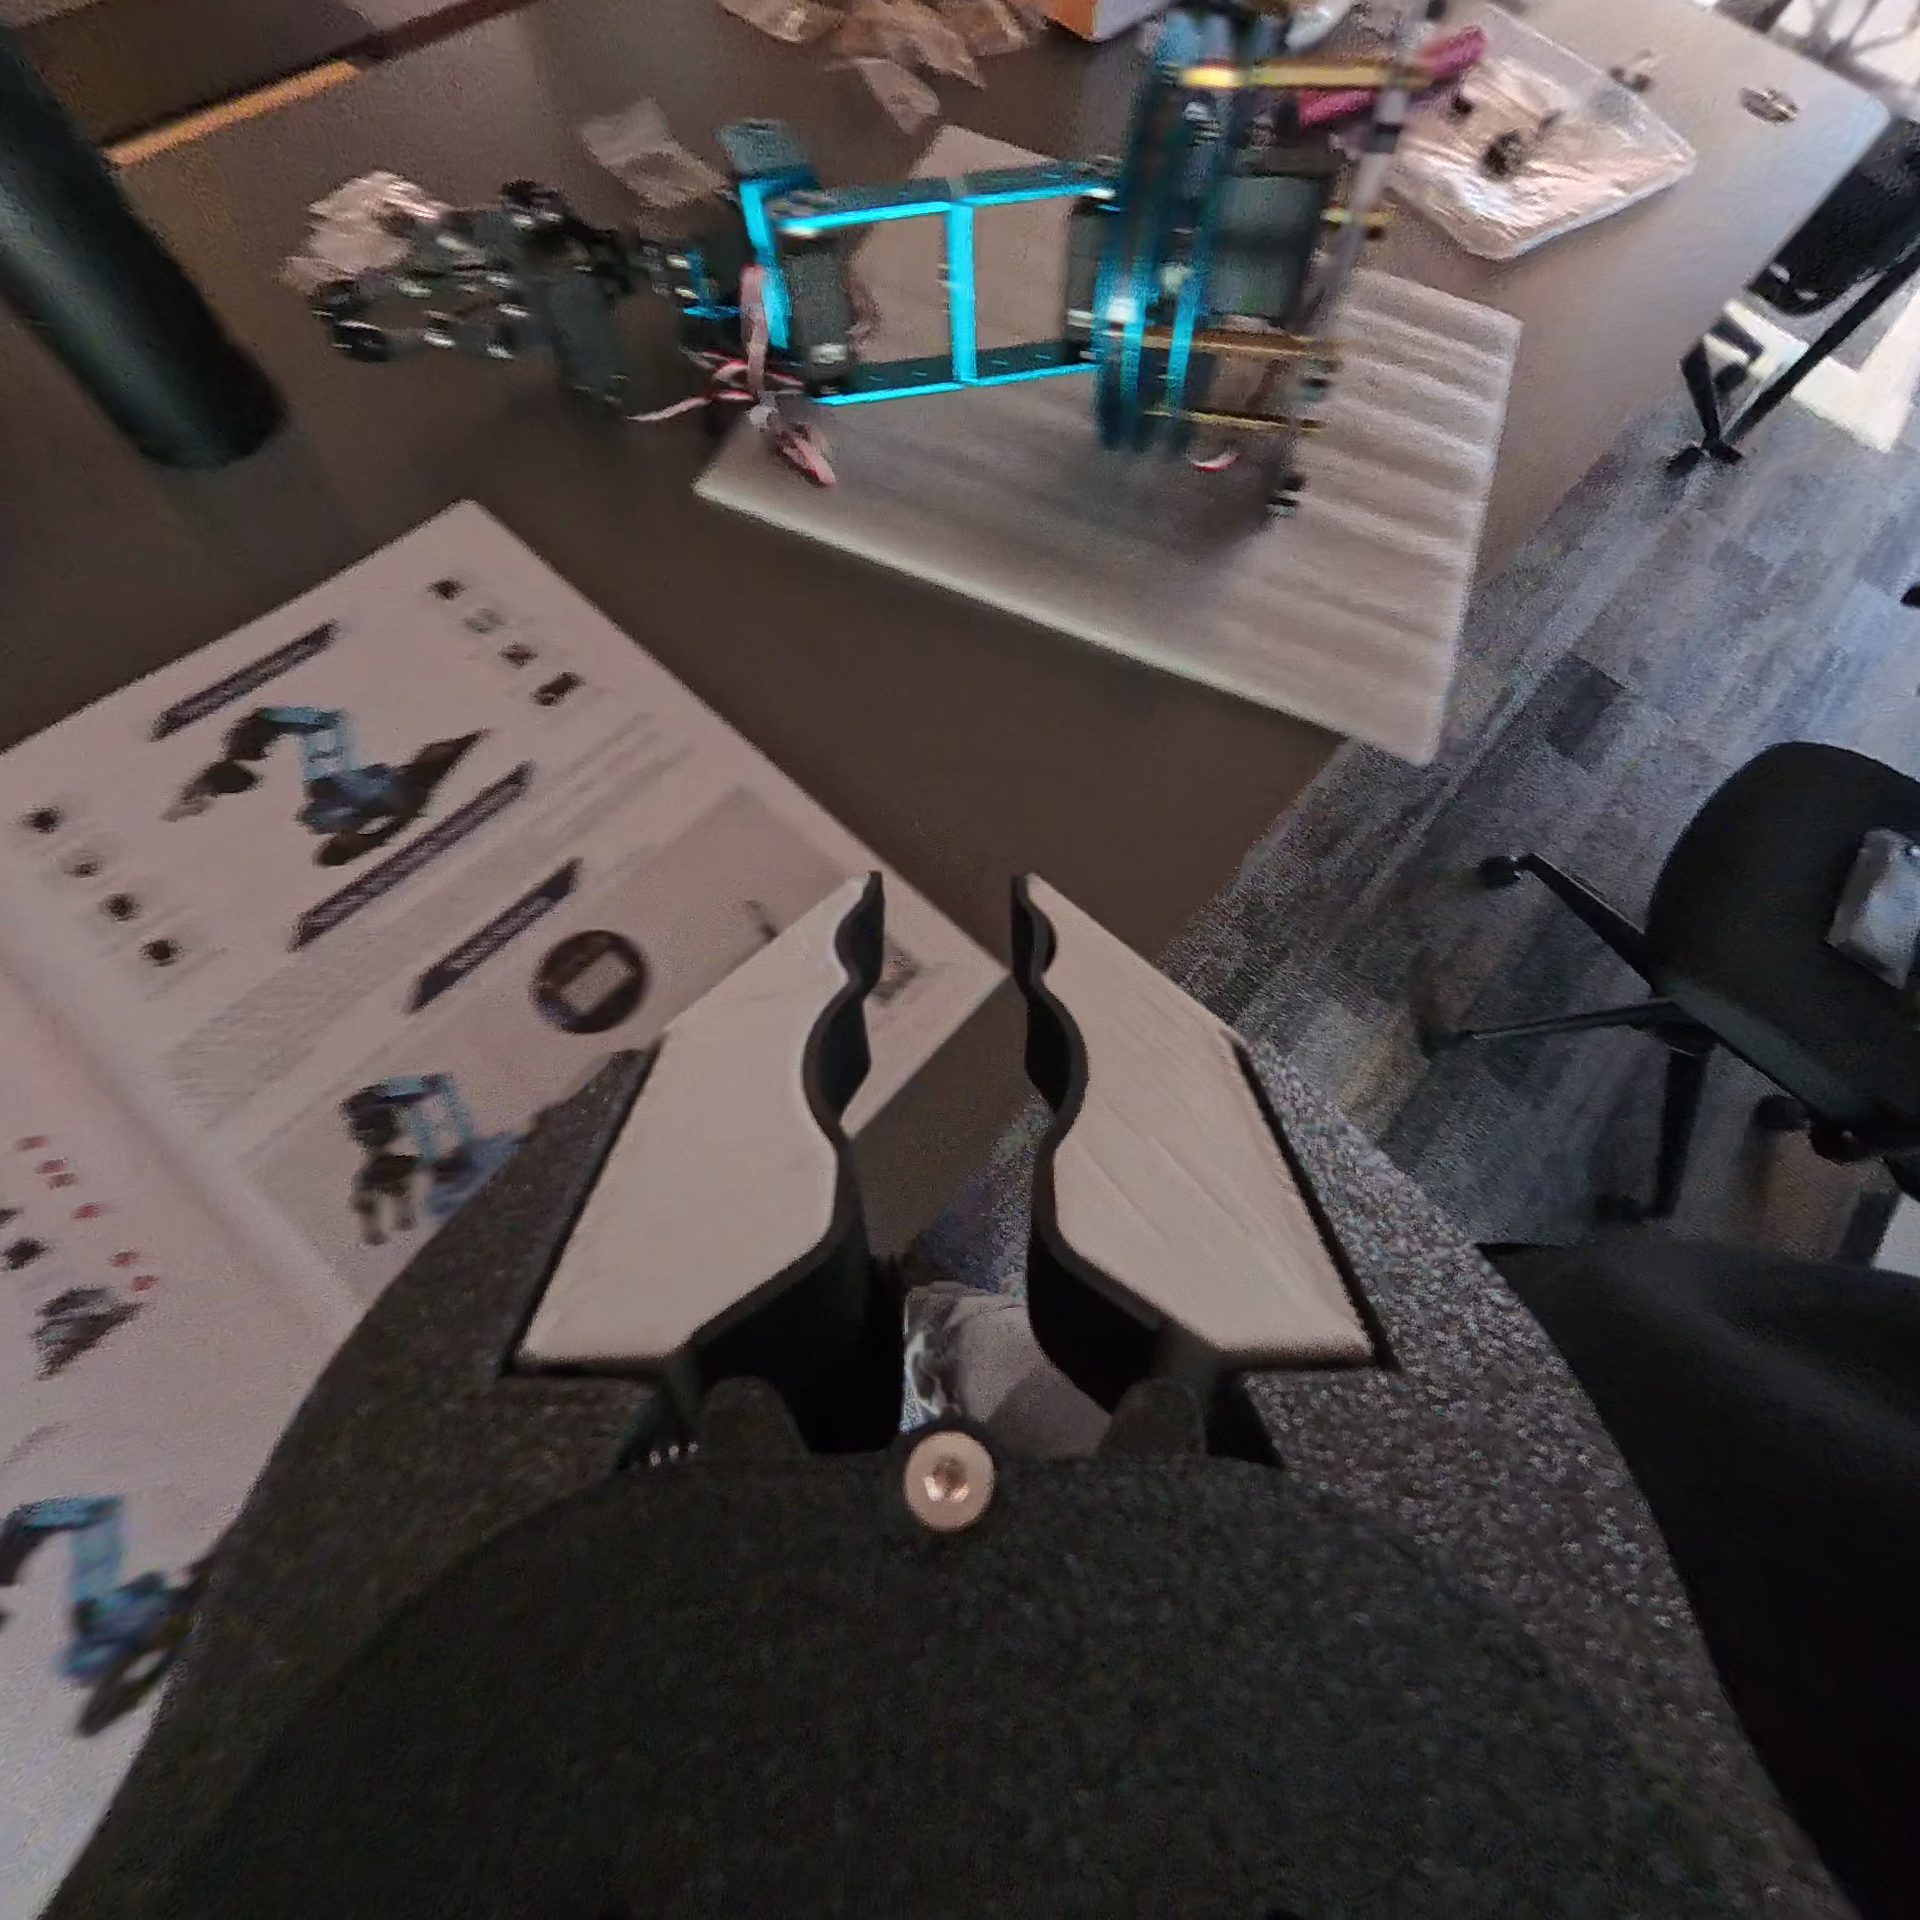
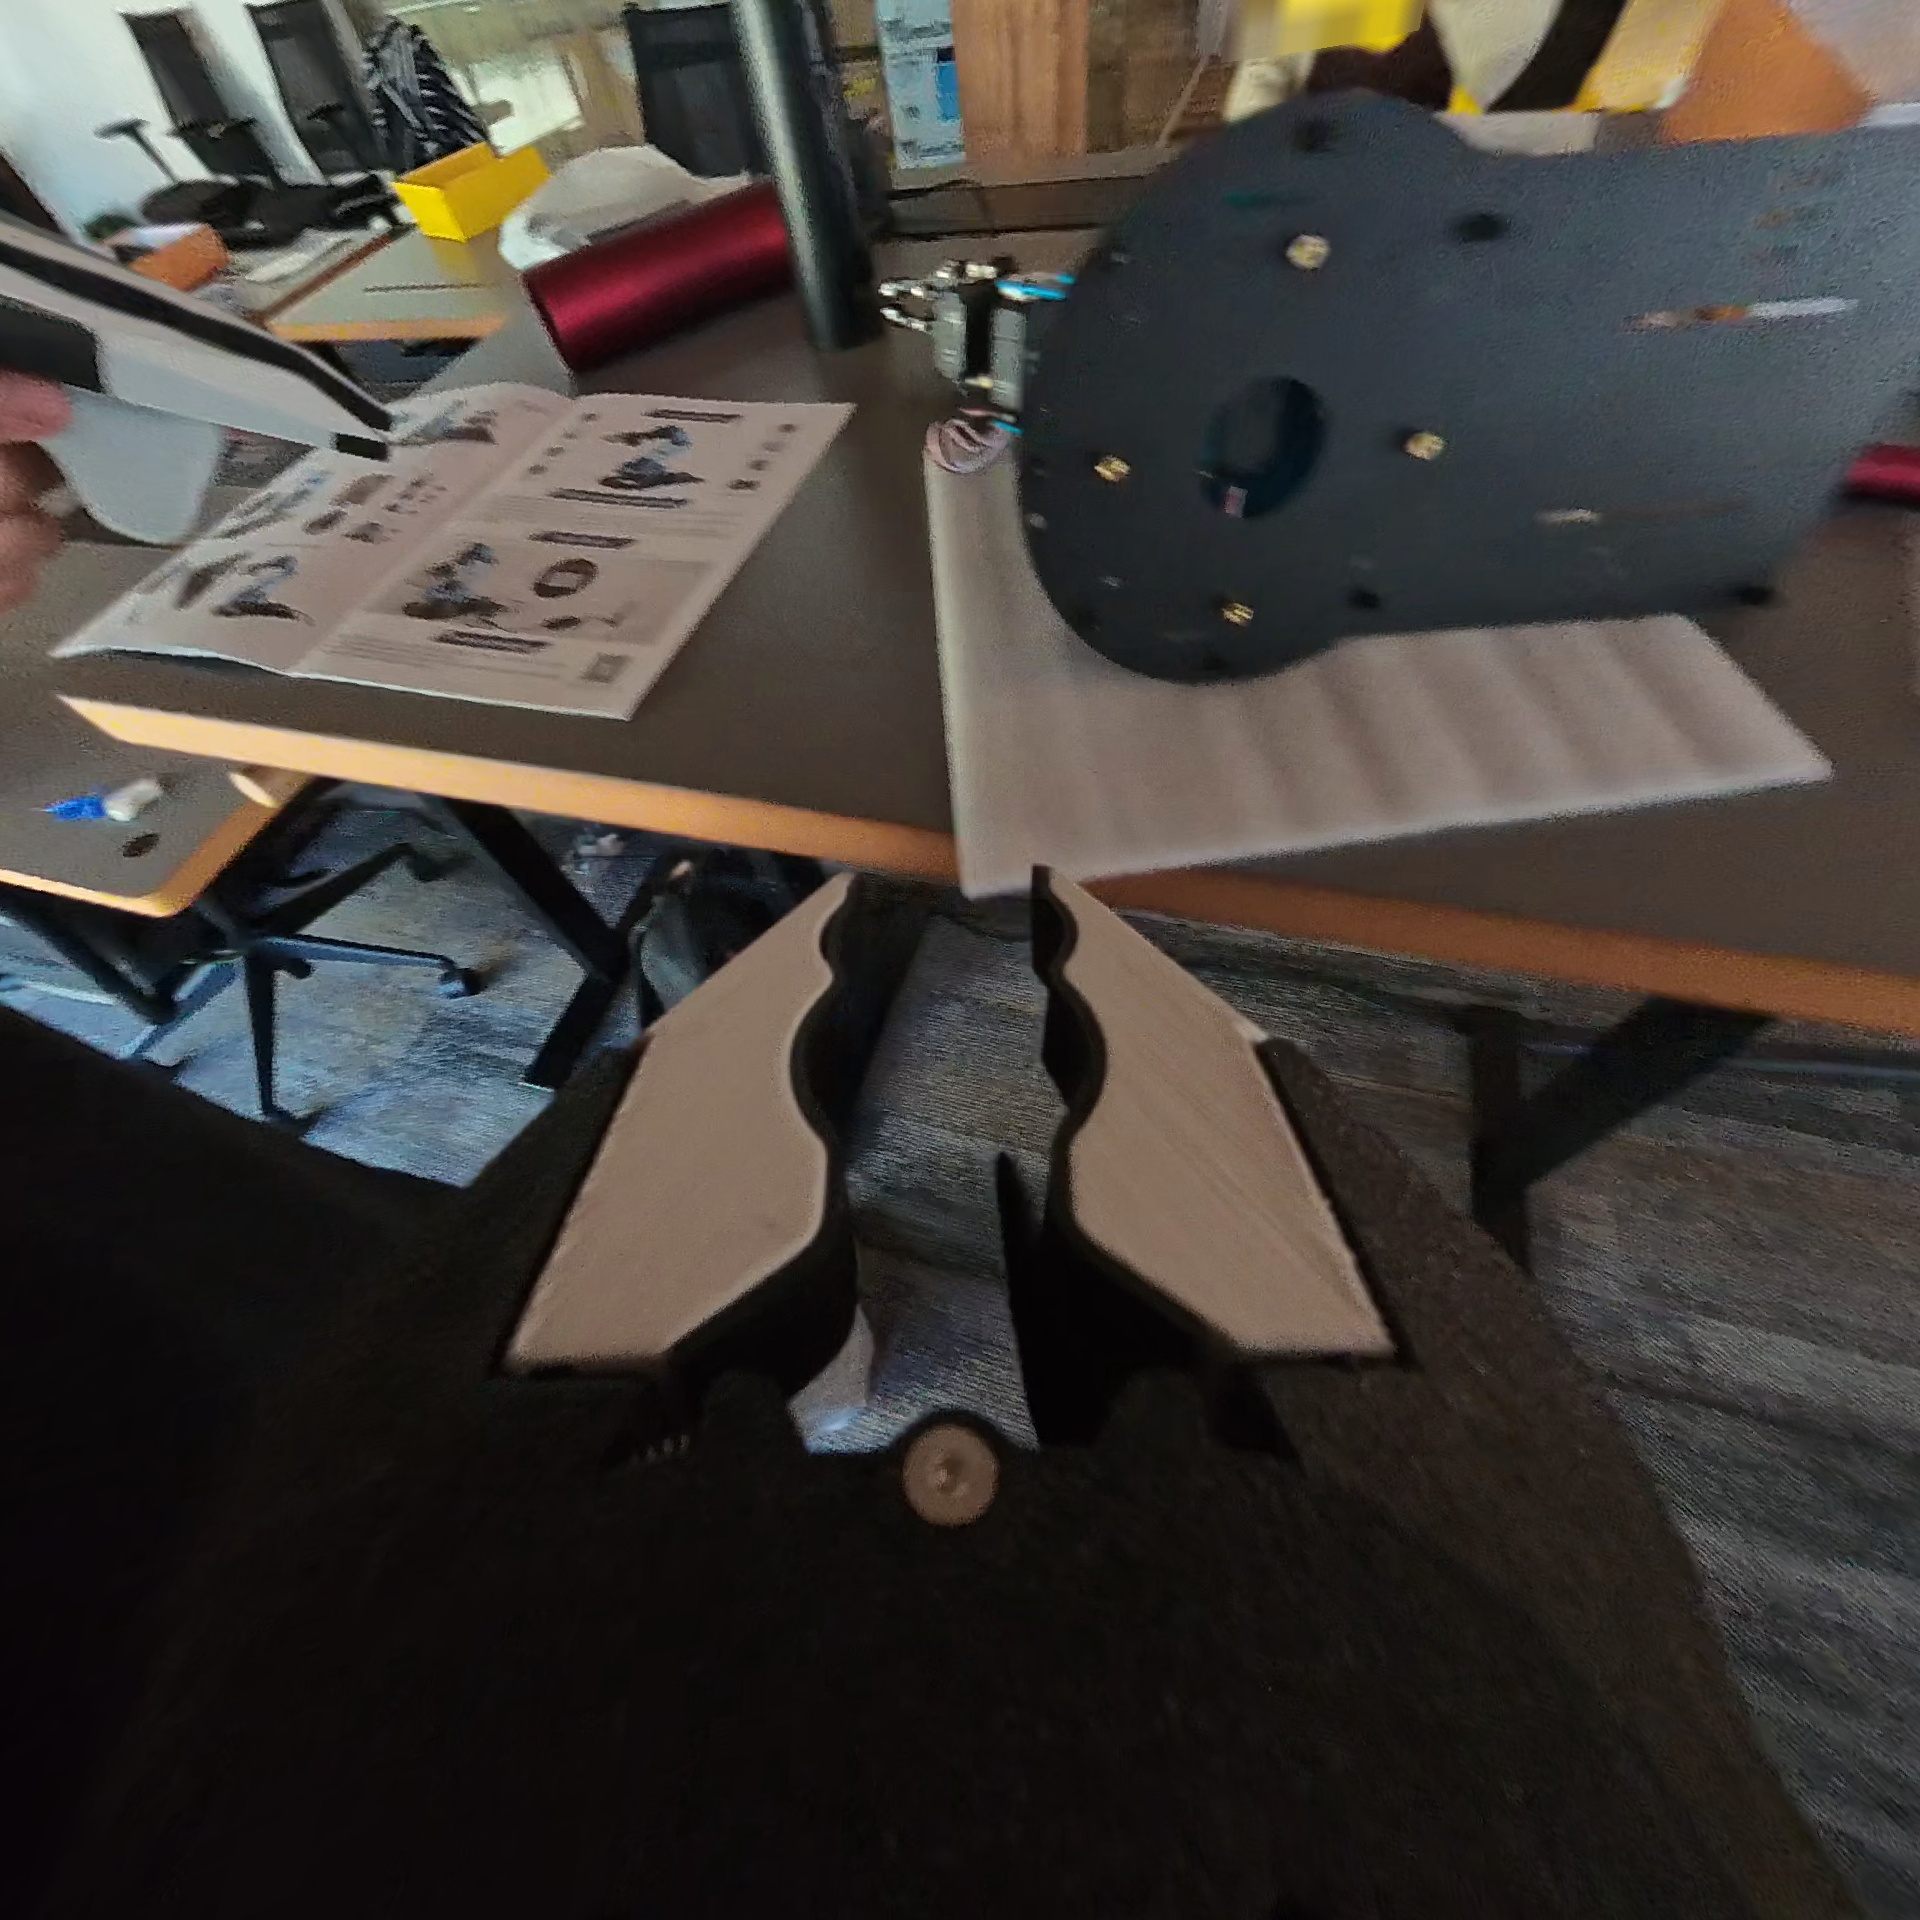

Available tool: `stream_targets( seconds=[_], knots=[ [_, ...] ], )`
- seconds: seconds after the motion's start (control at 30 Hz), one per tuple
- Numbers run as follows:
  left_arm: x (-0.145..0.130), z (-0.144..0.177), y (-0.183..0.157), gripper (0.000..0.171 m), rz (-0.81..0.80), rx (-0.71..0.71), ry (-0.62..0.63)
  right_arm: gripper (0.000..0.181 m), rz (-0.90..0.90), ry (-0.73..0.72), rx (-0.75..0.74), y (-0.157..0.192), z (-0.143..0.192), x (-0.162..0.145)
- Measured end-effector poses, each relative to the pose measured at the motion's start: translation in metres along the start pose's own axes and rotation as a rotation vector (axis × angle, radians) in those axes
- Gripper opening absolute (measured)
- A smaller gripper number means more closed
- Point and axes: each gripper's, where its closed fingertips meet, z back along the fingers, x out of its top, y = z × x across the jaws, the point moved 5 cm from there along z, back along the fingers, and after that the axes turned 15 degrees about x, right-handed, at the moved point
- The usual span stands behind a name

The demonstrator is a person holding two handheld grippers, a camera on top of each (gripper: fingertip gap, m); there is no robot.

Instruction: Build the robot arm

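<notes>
I had the left gripper (image 1: 948,894) hanging over the near edge of the dark brown table with the orange rim (image 1: 831,644), its jaws spread and nothing between them. Just beneath its left finger lay the near corner of an open white instruction booklet printed with assembly pictures (image 1: 312,883); carpet showed under the right finger.

The right gripper (image 2: 940,883) sat lower and out in front of the table edge, jaws likewise apart and empty. The nearest thing to it was the overhanging near edge of a ribbed white foam sheet (image 2: 1351,748).

On that sheet a blue metal robot-arm kit (image 1: 956,281) lay on its side. Its black claw reached left off the foam, and its round black base plate with brass studs (image 2: 1403,416) faced the right gripper.

Around them I saw a dark upright cylinder (image 1: 94,291) at the far left, clear plastic parts bags (image 1: 1538,156) at the far right, and a black office chair (image 1: 1787,966) on the floor to the right. Both views were blurred, so I could not make out small hardware.
</notes>
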Motion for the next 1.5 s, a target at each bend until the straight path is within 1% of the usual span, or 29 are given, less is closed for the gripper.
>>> stream_targets(
  seconds=[0.1, 0.2, 0.33, 0.47, 0.77, 0.93, 1.17, 1.37, 1.5],
  knots=[
    [0.003, 0.010, -0.046, 0.023, -0.049, -0.006, 0.031, 0.030, 0.008, -0.010, -0.066, -0.018, 0.041, -0.018],
    [0.009, 0.022, -0.082, 0.023, -0.102, 0.006, 0.034, 0.030, 0.010, -0.043, -0.075, -0.031, 0.069, -0.029],
    [0.013, 0.035, -0.118, 0.023, -0.130, 0.006, 0.040, 0.030, 0.005, -0.065, -0.072, -0.045, 0.093, -0.044],
    [0.011, 0.044, -0.141, 0.023, -0.150, 0.021, 0.055, 0.030, -0.028, -0.111, -0.037, -0.051, 0.104, -0.056],
    [-0.004, 0.052, -0.178, 0.023, -0.203, 0.048, 0.139, 0.030, -0.099, -0.148, 0.043, -0.059, 0.110, -0.087],
    [-0.007, 0.053, -0.192, 0.023, -0.248, 0.059, 0.165, 0.030, -0.134, -0.168, 0.047, -0.062, 0.118, -0.100],
    [-0.007, 0.056, -0.203, 0.024, -0.275, 0.059, 0.172, 0.030, -0.144, -0.164, 0.026, -0.066, 0.130, -0.112],
    [-0.005, 0.055, -0.210, 0.023, -0.281, 0.042, 0.160, 0.030, -0.140, -0.154, 0.007, -0.066, 0.139, -0.113],
    [-0.009, 0.053, -0.211, 0.024, -0.279, 0.037, 0.164, 0.030, -0.137, -0.143, -0.001, -0.066, 0.143, -0.114]
  ],
)
